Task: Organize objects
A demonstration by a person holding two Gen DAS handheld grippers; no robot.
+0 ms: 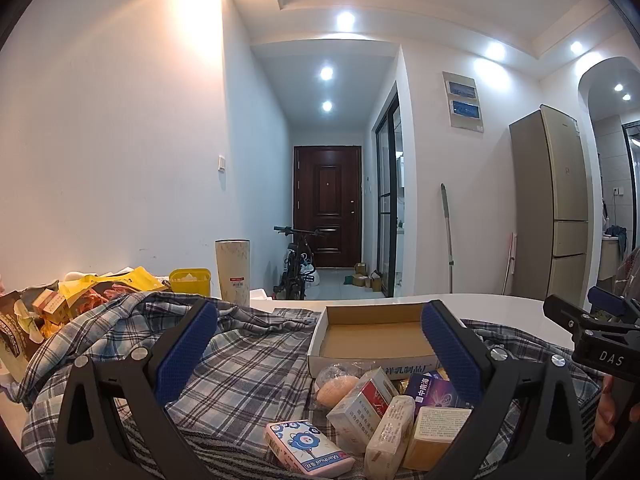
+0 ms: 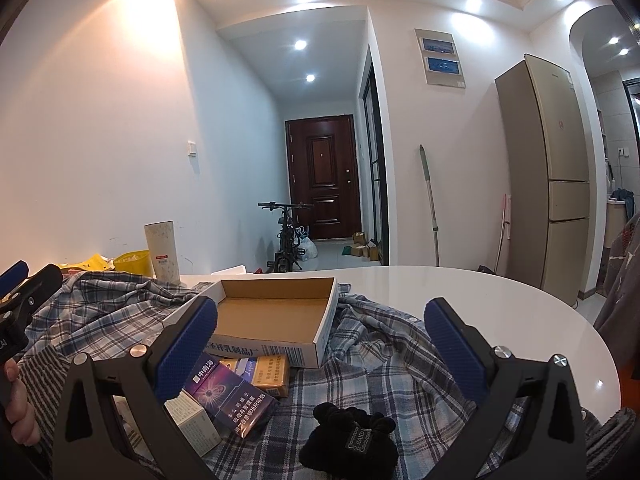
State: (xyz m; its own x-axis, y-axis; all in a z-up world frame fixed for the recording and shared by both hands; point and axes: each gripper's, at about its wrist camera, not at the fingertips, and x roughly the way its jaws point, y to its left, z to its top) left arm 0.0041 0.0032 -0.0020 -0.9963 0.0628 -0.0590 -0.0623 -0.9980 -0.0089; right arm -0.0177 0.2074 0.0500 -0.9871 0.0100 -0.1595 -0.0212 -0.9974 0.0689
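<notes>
An empty shallow cardboard box [image 1: 374, 338] [image 2: 276, 312] lies on plaid cloth [image 1: 248, 360] [image 2: 360, 360] spread over a white table. Near me lie several small packs: a pink-and-blue pack [image 1: 308, 446], a red-and-white pack [image 1: 362, 404], a purple pack [image 1: 434, 392] [image 2: 232, 396], a tan box [image 1: 438, 436], an orange pack [image 2: 274, 374], and a pale wrapped bar [image 1: 390, 432]. A black fabric pouch [image 2: 352, 440] sits in front of my right gripper. My left gripper [image 1: 318, 350] stands open above the packs. My right gripper [image 2: 320, 348] stands open too, nothing between its fingers.
The white table's [image 2: 480, 304] bare part curves away on the right. At the back left stand a tall speckled cup [image 1: 233, 270] [image 2: 162, 250], a yellow tub [image 1: 190, 280], and a heap of snack bags [image 1: 60, 308]. Beyond are a bicycle [image 1: 298, 264] and a fridge [image 2: 548, 176].
</notes>
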